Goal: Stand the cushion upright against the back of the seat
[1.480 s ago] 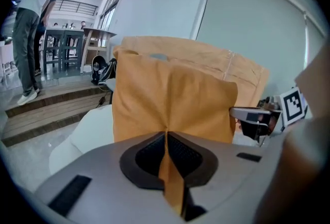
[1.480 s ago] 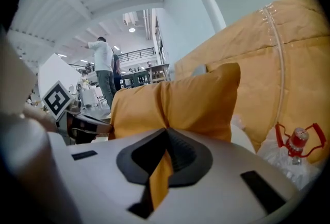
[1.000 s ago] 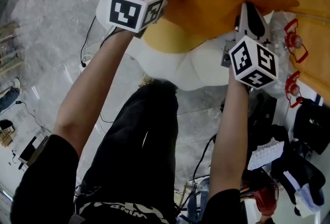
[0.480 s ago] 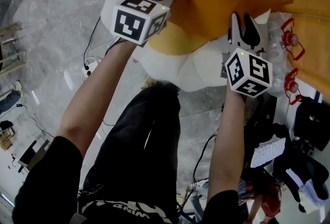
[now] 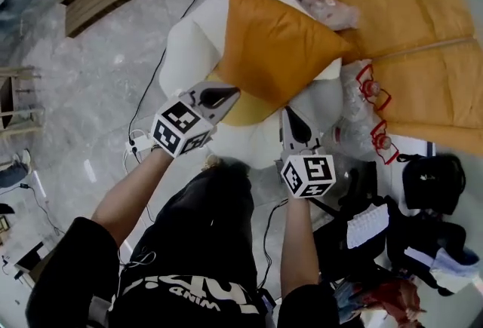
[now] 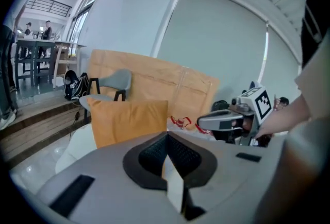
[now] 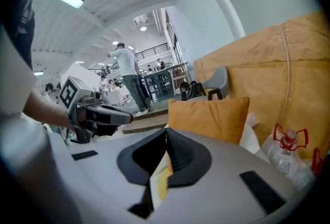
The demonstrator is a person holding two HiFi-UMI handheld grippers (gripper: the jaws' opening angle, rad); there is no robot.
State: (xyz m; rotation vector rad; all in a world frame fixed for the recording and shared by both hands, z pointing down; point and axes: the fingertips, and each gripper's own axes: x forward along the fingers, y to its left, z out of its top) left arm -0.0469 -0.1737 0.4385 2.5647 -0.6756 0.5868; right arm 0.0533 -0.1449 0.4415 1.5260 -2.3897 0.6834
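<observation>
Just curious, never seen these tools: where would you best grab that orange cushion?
Probably its two upper corners, coming from the front. The orange cushion stands upright on the white seat, so its top seam is free while its base and back look blocked.

Shirt print point(image 5: 185, 290), perhaps "WIND"

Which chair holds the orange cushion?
The white padded chair, with the cushion standing on its seat; the grey chair with black legs stands behind it.
</observation>
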